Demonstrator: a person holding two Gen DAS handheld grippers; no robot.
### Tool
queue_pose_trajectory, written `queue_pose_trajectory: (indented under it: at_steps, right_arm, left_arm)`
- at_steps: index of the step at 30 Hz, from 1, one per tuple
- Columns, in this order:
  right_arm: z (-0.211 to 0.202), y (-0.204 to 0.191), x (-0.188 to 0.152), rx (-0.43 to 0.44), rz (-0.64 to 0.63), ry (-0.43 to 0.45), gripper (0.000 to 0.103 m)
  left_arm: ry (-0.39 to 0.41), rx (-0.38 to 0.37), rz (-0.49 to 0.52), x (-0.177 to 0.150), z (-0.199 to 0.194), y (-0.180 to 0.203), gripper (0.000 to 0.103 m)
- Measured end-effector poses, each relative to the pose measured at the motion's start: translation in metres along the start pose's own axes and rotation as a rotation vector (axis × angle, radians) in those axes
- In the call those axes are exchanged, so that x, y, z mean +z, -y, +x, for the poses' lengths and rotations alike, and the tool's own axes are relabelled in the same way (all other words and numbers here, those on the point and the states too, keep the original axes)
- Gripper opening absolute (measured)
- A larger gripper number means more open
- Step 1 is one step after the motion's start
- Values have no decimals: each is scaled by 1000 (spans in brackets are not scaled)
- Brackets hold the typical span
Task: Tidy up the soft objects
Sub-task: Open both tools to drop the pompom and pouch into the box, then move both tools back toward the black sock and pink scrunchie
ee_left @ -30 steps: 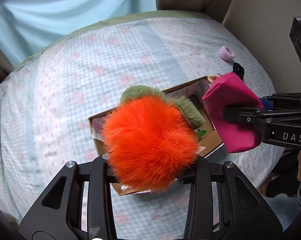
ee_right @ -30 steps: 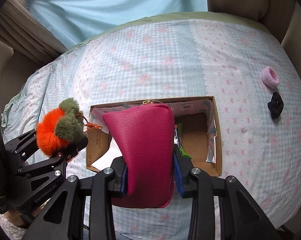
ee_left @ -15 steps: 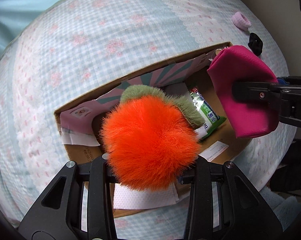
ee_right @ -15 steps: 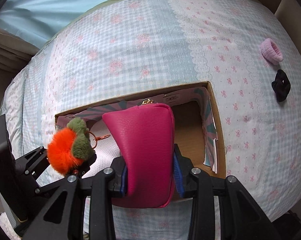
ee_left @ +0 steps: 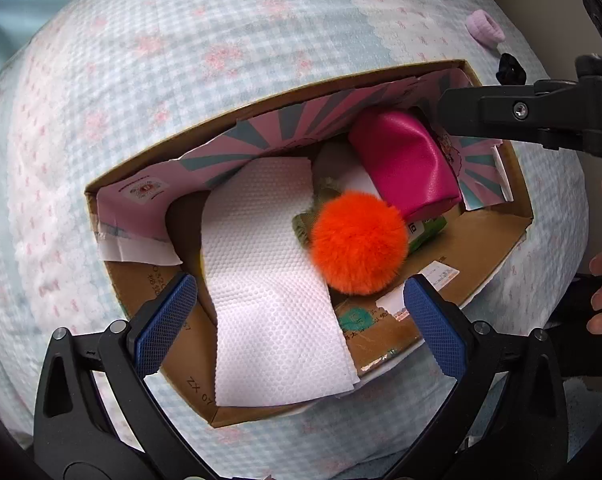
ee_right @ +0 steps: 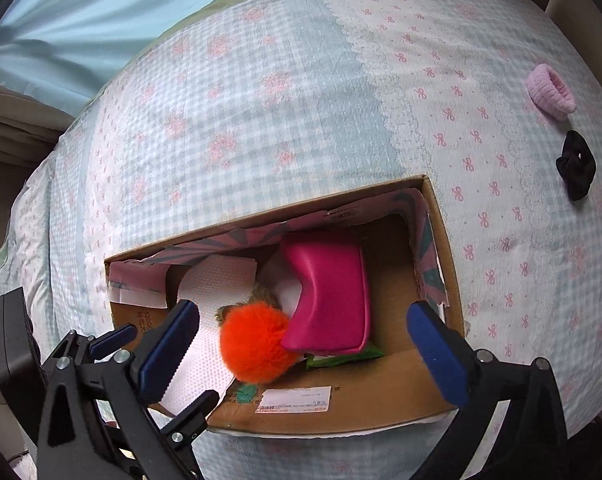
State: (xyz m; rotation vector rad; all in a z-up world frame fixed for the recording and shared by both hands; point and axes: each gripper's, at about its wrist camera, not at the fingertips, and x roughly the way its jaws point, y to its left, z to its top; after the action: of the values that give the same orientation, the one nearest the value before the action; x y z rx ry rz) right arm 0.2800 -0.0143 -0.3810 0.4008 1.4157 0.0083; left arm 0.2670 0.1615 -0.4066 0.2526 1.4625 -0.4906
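Both tools stand open and empty over the cardboard box (ee_right: 441,248) on the bed (ee_right: 261,100). Left tool (ee_left: 301,312): blue pads spread wide, nothing between them. Right tool (ee_right: 305,340): the same, jaws well apart.

Orange pom-pom (ee_left: 359,242) lies inside the box on a sheet of white paper towel (ee_left: 269,300), touching the pink pouch (ee_left: 405,164), which leans toward the box's far wall. A green packet (ee_right: 341,356) shows under the pouch's near edge.

Step in hand, by judgement: the drop-off of these two items looks complete; both are in the box with no tool on them. Two soft items lie out on the bed toward its right edge: a pink scrunchie (ee_right: 551,88) and a black scrunchie (ee_right: 575,164), near each other, well apart from the box. Next move likely calls for lifting a tool clear of the box wall, swinging right, and closing on one scrunchie; both are small and flat against the quilt, so a low, square approach seems needed.

View differences: the right wrist view shows both scrunchies fully; the left wrist view shows them only small near its rim. The left wrist view shows more of the paper towel, the pom-pom's green tuft, and the person's fingers at its right edge.
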Motion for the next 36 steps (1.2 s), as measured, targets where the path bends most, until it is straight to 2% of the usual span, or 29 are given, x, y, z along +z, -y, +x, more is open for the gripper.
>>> queue_pose_trajectory:
  at_steps: [4,12,18,22,29,36]
  right_arm:
    - [-7,-2,-4,24,-5,20,103]
    - [-36,-16,-16,15,-54,77,103]
    - [-83,-27,-35,-46,-126,179,103]
    - [-125,-27,-53,-58,-138,264,103]
    - [-198,-6,-86,-93,-133,396,103]
    - [-253,50,-103,-123,-85,474,103]
  left_arm:
    - [4,14,-35,-7,-5,-6,103]
    - [76,59,-32,-17,-42,-2,103]
    - [168,110,-36,-33,-89,7,103]
    - [238,130,-35,-49,-123,22,103]
    - [349,125,-23,-76,-176,57,103]
    - [434,143,49,-77,-209,119,103]
